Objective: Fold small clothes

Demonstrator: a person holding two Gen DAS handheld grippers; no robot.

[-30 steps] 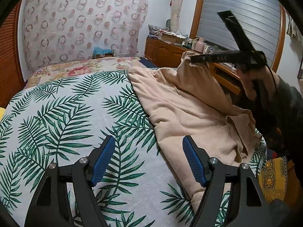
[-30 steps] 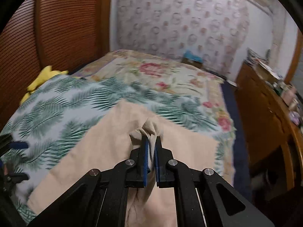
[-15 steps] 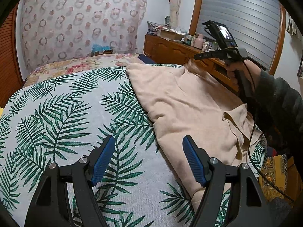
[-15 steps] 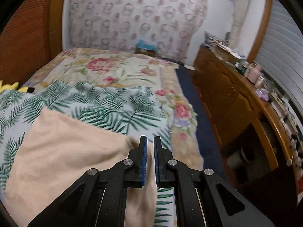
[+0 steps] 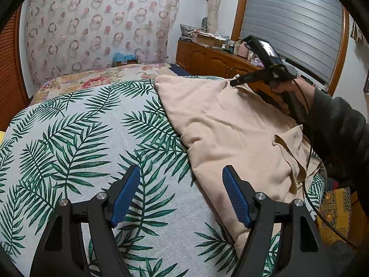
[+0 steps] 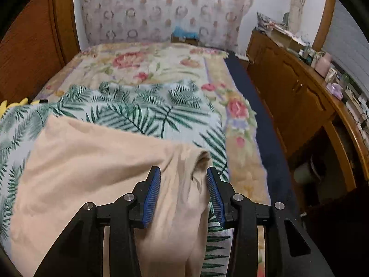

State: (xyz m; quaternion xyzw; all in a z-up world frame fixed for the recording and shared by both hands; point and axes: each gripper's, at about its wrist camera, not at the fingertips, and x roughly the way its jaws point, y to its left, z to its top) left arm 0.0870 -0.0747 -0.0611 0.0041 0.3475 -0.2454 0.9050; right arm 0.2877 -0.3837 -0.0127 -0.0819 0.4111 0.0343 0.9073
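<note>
A beige garment (image 5: 230, 124) lies spread on the right side of the palm-leaf bed cover (image 5: 69, 138); it also shows in the right wrist view (image 6: 92, 161). My left gripper (image 5: 182, 194) is open and empty, just above the cover beside the garment's near left edge. My right gripper (image 6: 183, 191) is open, its blue pads either side of the garment's far right corner, which droops between them. In the left wrist view the right gripper (image 5: 233, 83) sits at that far corner.
A floral blanket (image 6: 150, 64) covers the far end of the bed. A wooden dresser (image 6: 299, 92) with clutter runs along the right. A wooden wall panel (image 6: 30, 46) is at the left. A yellow item (image 6: 13, 106) lies at the bed's left edge.
My right gripper carried the garment's corner down and out toward the bed's far right, then opened and let it go. The garment now lies flatter. My left gripper barely moved.
</note>
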